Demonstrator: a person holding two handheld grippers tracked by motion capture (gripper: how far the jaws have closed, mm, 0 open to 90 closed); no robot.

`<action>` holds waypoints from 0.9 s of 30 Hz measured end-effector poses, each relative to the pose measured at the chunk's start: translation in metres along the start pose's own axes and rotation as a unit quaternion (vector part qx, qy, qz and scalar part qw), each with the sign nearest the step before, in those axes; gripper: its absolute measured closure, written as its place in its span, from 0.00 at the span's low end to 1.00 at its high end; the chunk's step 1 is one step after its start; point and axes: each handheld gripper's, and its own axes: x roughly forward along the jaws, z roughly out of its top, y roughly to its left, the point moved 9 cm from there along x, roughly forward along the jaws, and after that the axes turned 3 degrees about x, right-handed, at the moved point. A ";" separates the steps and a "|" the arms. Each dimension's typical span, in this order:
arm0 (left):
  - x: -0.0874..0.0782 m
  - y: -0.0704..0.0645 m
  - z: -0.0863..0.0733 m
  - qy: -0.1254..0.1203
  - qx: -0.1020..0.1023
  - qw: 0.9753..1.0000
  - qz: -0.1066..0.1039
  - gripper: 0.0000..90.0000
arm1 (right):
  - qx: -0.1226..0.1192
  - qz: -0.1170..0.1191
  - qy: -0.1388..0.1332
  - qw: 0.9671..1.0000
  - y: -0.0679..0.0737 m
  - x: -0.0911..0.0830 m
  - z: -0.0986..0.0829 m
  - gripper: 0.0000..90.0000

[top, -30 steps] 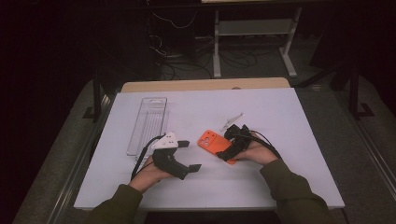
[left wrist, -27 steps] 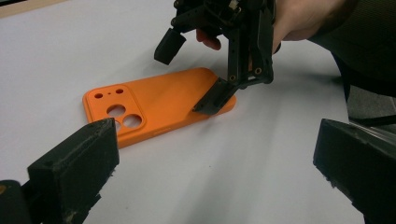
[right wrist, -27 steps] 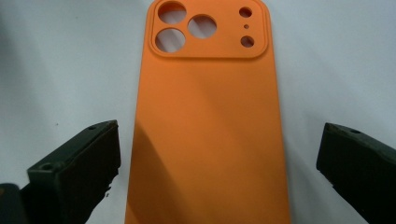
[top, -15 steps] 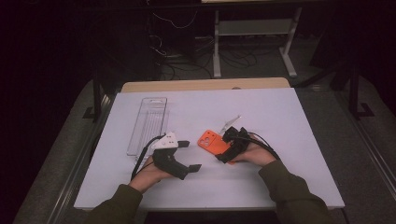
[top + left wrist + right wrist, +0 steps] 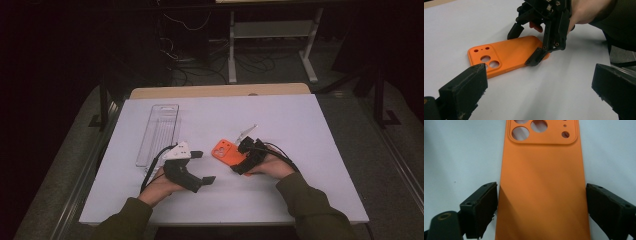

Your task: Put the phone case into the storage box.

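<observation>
Between wide jaws of right gripper: orange phone case, flat on table; left gripper wide, nearby

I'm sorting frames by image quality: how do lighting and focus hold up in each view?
High view: dim, dark surroundings, the table evenly lit. Left gripper view: the orange phone case sharp, the near jaws soft. Right gripper view: the case softly blurred, a diagonal shadow across its lower half, colours washed out.

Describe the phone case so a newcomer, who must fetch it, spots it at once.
On the white table, look just ahead of the person's right hand. The phone case lies flat between the open jaws of the right gripper. It is bright orange with round camera holes, unlike the clear tray to its left.
</observation>
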 end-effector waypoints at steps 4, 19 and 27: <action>0.000 0.000 0.000 0.000 0.001 1.000 0.001 0.00 | 0.011 -0.002 -0.001 1.000 0.002 -0.001 -0.001 0.14; 0.001 0.000 0.000 -0.001 0.000 1.000 0.002 0.00 | 0.018 -0.007 -0.029 0.999 0.004 -0.002 -0.004 0.17; 0.001 0.000 0.000 -0.004 -0.001 1.000 0.001 0.00 | 0.020 -0.006 -0.026 0.999 0.004 -0.002 -0.004 0.17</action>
